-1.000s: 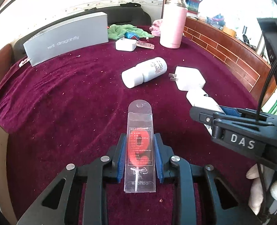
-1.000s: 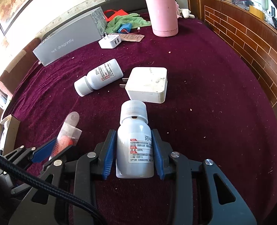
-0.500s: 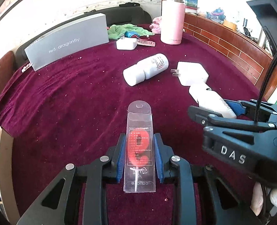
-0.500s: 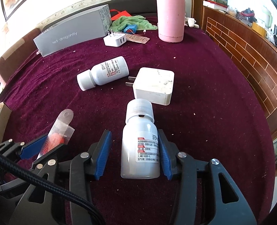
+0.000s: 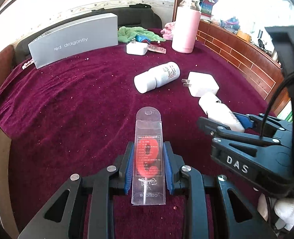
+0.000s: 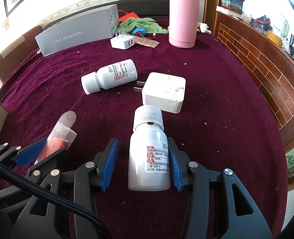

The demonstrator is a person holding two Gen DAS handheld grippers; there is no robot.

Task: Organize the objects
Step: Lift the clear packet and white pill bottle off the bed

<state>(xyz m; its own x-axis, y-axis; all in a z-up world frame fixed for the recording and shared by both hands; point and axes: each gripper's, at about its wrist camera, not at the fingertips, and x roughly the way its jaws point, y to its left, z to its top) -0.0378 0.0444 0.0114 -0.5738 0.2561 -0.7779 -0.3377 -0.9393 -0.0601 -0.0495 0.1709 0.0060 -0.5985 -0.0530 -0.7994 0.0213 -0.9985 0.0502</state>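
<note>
My left gripper (image 5: 148, 155) is shut on a clear plastic pack (image 5: 149, 159) with a red item inside, held low over the maroon cloth (image 5: 77, 103). The pack also shows in the right wrist view (image 6: 57, 137). My right gripper (image 6: 143, 155) is open around a white pill bottle (image 6: 149, 159); a gap shows at the left pad, and the right pad is at the bottle's side. The bottle also shows in the left wrist view (image 5: 220, 113). A second white bottle (image 6: 109, 75) lies on its side beside a white charger block (image 6: 165, 91).
A grey "red dragonfly" box (image 6: 77, 31) stands at the back. A small white USB plug (image 6: 123, 41), a green cloth (image 6: 141, 24) and a tall pink flask (image 6: 183, 14) are behind. A wooden ledge (image 6: 266, 63) runs along the right.
My right gripper has opened; the left pad has come away from the white bottle. My left gripper keeps its hold on the clear pack.
</note>
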